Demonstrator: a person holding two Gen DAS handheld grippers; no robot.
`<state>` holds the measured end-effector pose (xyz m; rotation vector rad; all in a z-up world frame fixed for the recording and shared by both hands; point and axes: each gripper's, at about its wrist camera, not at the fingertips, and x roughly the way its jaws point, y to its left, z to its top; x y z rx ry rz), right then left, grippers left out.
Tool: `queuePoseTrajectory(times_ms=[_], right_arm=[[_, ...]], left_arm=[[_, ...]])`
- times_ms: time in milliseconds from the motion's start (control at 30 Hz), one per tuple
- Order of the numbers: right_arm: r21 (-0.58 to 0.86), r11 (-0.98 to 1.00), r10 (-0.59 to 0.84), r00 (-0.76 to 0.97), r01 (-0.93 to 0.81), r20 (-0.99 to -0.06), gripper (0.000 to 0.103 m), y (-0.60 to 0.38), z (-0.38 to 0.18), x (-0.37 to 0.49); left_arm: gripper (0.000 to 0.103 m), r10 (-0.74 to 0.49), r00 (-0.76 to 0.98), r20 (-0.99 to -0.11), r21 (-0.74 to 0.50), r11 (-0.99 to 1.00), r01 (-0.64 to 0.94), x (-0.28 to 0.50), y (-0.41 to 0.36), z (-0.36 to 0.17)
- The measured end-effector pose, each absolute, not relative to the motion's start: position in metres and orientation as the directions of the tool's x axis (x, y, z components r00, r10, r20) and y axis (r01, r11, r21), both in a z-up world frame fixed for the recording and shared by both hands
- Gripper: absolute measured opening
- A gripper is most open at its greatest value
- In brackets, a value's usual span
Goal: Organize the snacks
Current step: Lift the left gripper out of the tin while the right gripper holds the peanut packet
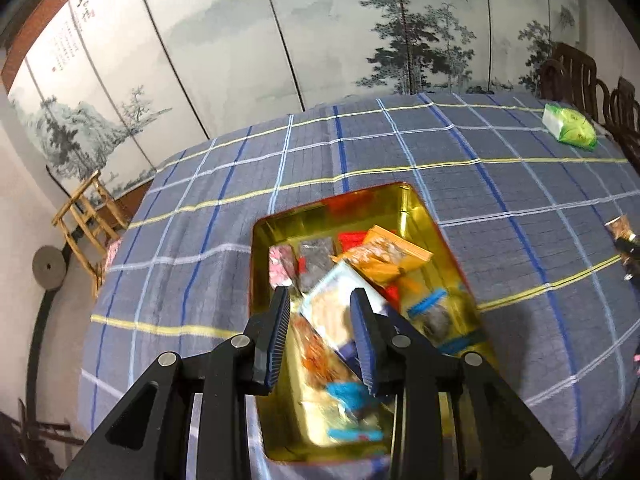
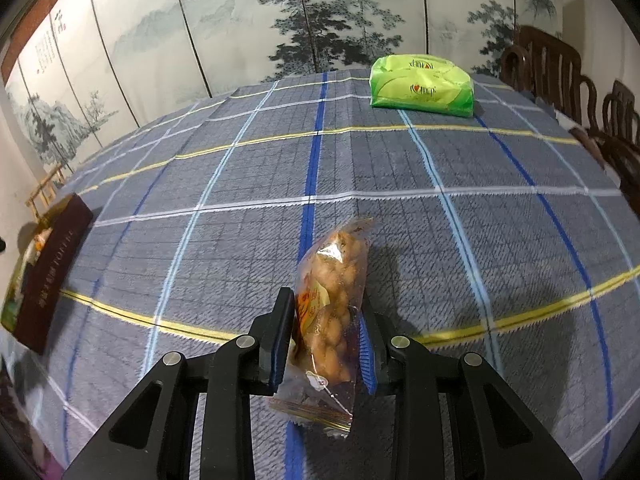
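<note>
A gold-lined tin box (image 1: 404, 204) with dark red outer walls sits on the checked tablecloth and holds several snack packets. My left gripper (image 1: 322, 314) hovers open over the box, above a pale blue packet (image 1: 332, 300), gripping nothing. An orange packet (image 1: 384, 256) lies further in. My right gripper (image 2: 326, 320) is shut on a clear bag of golden-brown snacks (image 2: 334, 292) and holds it above the cloth. The box also shows at the far left of the right wrist view (image 2: 52, 264).
A green tissue pack (image 2: 422, 86) lies at the far side of the table, also in the left wrist view (image 1: 570, 126). Dark wooden chairs (image 2: 560, 76) stand at the right. A bamboo stool (image 1: 86, 224) stands left of the table. A painted screen is behind.
</note>
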<state>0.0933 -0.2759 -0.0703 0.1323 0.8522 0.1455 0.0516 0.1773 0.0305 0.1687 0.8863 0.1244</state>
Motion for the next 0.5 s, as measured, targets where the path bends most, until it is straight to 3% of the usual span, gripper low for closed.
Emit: queuePoseTrajectory(times_ms=[500], right_arm=[[0.289,0.950,0.291,0.671,-0.118,-0.682,0.023,-0.261,-0.043,0.053]], left_arm=[[0.030,0.083,0.633,-0.770,0.084,0.996,-0.029,-0.027,0.136,0.032]])
